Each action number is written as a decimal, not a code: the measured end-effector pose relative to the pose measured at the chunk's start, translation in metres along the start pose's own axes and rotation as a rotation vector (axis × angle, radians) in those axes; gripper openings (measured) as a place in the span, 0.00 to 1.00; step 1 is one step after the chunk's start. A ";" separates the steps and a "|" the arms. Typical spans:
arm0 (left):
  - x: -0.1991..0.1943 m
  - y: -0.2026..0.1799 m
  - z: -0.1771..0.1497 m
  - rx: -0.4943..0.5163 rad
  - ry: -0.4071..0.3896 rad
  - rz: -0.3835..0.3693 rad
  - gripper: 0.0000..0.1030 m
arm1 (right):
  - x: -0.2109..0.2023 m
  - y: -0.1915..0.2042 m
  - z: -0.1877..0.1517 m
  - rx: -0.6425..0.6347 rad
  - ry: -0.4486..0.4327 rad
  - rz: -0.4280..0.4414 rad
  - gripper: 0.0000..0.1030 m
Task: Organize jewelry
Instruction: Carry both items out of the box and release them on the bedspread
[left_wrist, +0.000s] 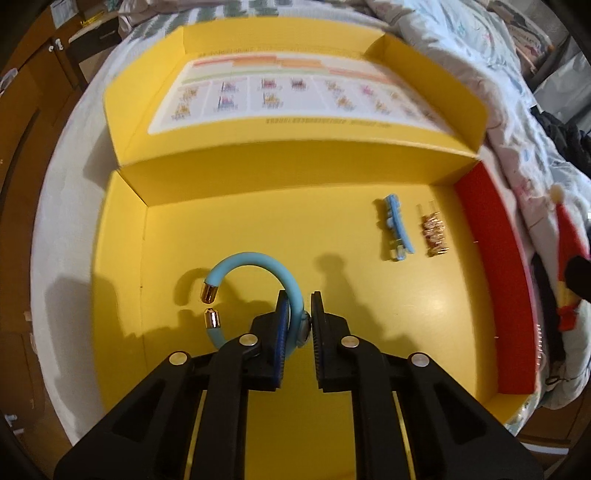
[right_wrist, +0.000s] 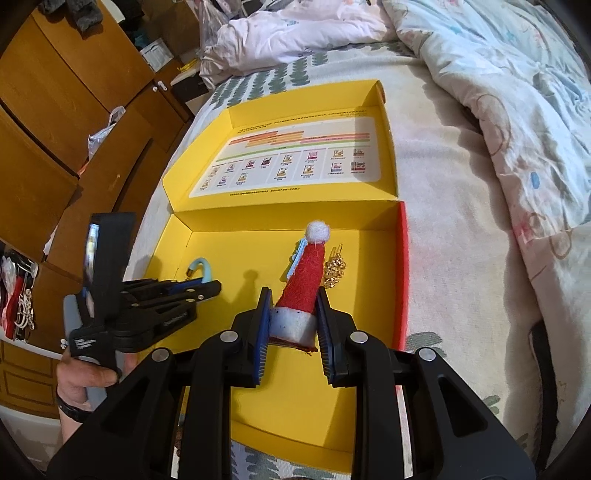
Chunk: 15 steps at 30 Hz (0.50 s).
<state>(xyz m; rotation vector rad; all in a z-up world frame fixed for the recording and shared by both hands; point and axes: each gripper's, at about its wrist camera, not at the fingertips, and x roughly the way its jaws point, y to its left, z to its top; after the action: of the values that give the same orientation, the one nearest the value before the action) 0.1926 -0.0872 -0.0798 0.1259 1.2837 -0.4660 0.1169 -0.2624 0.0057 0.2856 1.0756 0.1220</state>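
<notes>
A light blue open bangle (left_wrist: 255, 263) with gold end caps lies low over the floor of the yellow box (left_wrist: 229, 229), and my left gripper (left_wrist: 300, 317) is shut on its right side. The right wrist view shows that gripper (right_wrist: 210, 286) from the side with the bangle (right_wrist: 201, 267) poking out beyond it. My right gripper (right_wrist: 293, 306) is shut on the white brim of a red felt Santa-hat clip (right_wrist: 306, 273), held above the box floor. A blue hair clip (left_wrist: 397, 227) and a gold clip (left_wrist: 434, 232) lie side by side near the box's right wall.
The box lid (left_wrist: 280, 92) lies open behind, with a printed sheet inside. A red side wall (left_wrist: 491, 277) bounds the box on the right. The box rests on a bed with a rumpled quilt (right_wrist: 498, 92). Wooden cabinets (right_wrist: 74, 110) stand to the left. A person's hand (right_wrist: 85, 376) holds the left gripper.
</notes>
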 end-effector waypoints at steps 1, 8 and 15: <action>-0.009 -0.002 -0.002 0.005 -0.012 -0.003 0.12 | -0.004 0.001 0.000 -0.002 -0.002 -0.002 0.24; -0.072 -0.018 -0.029 0.056 -0.075 -0.001 0.12 | -0.052 0.008 -0.011 -0.010 -0.048 -0.016 0.24; -0.138 -0.037 -0.092 0.118 -0.125 0.077 0.12 | -0.105 0.004 -0.047 -0.008 -0.069 -0.059 0.24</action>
<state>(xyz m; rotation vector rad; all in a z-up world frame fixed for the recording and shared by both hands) 0.0671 -0.0518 0.0293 0.2405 1.1249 -0.4763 0.0262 -0.2759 0.0756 0.2490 1.0141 0.0631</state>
